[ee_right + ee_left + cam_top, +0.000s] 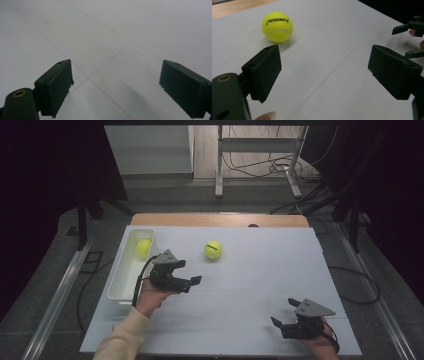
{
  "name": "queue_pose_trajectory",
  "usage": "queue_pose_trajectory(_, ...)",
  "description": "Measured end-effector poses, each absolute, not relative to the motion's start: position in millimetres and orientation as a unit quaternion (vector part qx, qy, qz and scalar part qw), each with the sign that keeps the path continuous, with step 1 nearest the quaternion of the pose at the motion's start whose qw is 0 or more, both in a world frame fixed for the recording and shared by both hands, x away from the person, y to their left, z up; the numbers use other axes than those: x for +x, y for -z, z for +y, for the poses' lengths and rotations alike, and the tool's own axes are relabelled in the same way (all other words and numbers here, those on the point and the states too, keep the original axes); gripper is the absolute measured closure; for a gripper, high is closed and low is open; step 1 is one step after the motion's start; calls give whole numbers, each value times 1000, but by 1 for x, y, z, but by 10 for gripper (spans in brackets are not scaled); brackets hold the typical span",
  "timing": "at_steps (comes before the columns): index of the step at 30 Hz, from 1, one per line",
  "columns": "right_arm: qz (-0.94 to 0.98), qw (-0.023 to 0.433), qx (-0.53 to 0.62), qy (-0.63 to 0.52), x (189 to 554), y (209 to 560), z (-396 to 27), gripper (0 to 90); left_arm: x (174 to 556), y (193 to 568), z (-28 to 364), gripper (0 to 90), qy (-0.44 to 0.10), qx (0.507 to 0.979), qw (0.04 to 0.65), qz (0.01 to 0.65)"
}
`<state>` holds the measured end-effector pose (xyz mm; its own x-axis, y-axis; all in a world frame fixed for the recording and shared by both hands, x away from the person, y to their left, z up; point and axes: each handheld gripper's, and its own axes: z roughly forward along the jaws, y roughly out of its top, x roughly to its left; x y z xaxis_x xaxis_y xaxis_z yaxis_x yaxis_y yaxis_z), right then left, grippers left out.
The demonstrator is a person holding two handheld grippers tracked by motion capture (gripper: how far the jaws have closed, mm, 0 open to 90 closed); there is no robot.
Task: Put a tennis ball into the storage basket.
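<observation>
White counter (pixel 250 290): your left gripper (pixel 324 67), jaws spread and empty, approaches the loose yellow felt tennis ball (pixel 277 26); next, straddle it and close. Right gripper (pixel 286 312) idles, jaws spread.

High view above the table (pixel 240 285); both gripper views low, close; shared tennis ball (pixel 213 250).

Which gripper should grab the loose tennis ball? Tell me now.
Left. The left gripper is open, close to the tennis ball, which lies just ahead of its jaws. The right gripper, also open, sits at the table's near right, facing bare white surface.
</observation>
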<state>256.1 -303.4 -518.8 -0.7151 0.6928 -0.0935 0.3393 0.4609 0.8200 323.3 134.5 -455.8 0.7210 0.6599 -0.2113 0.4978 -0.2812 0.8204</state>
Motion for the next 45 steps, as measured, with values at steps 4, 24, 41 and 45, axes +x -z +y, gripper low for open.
queue_pose_trajectory(4,828,214,312,-415,256,519,-303,121,325,457,132,124,-83,796,475,365)
queue_pose_trajectory(24,825,214,312,-419,255,517,-305,121,353,461,114,130,-85,799,456,384)
queue_pose_trajectory(41,824,213,312,-422,255,517,-304,121,373,466,105,132,-87,801,436,400)
queue_pose_trajectory(45,825,212,312,-422,255,517,-304,121,378,468,103,133,-86,802,432,403)
